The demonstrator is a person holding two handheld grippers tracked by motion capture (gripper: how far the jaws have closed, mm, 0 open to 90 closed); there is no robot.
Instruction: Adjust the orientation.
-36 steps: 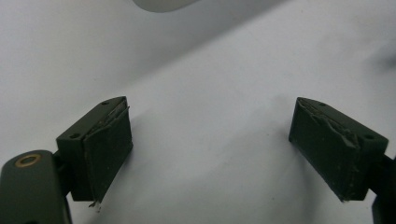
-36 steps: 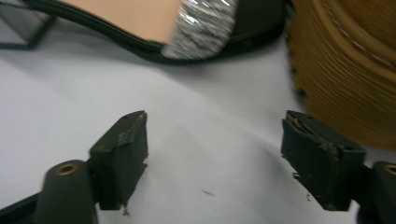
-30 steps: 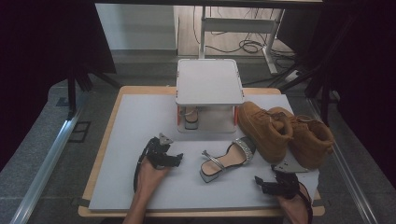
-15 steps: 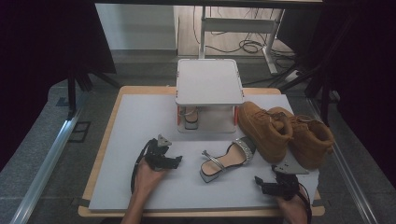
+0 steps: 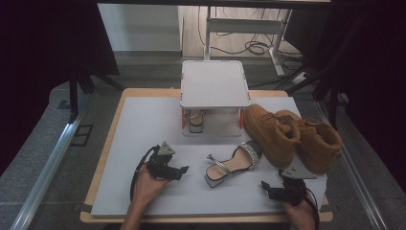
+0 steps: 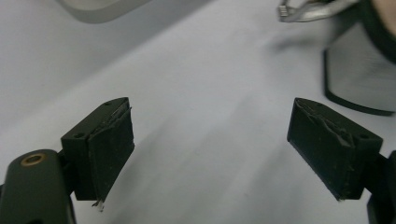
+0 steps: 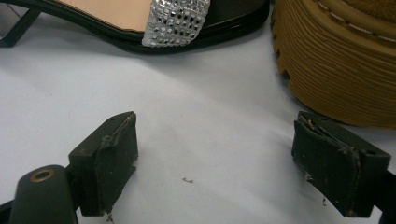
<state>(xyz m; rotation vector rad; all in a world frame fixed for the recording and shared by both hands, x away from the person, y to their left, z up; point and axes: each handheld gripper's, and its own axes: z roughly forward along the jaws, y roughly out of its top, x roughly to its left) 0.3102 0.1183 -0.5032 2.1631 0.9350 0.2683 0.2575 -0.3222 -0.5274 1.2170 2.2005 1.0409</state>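
Since the silver heeled sandal (image 5: 232, 165) lying mid-mat between our empty, spread left gripper (image 5: 184, 170) and right gripper (image 5: 266, 188) looks light and stiff-soled, we'd pinch its sole edge, sparing the thin strap.

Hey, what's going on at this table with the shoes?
A person holds a hand-held gripper in each hand over a grey mat. The left hand-held gripper points at the heel of a silver high-heeled sandal in the middle; the right hand-held gripper rests near the front edge. Both stand open and hold nothing. Two tan boots sit to the right, and another sandal stands under a small white stand.
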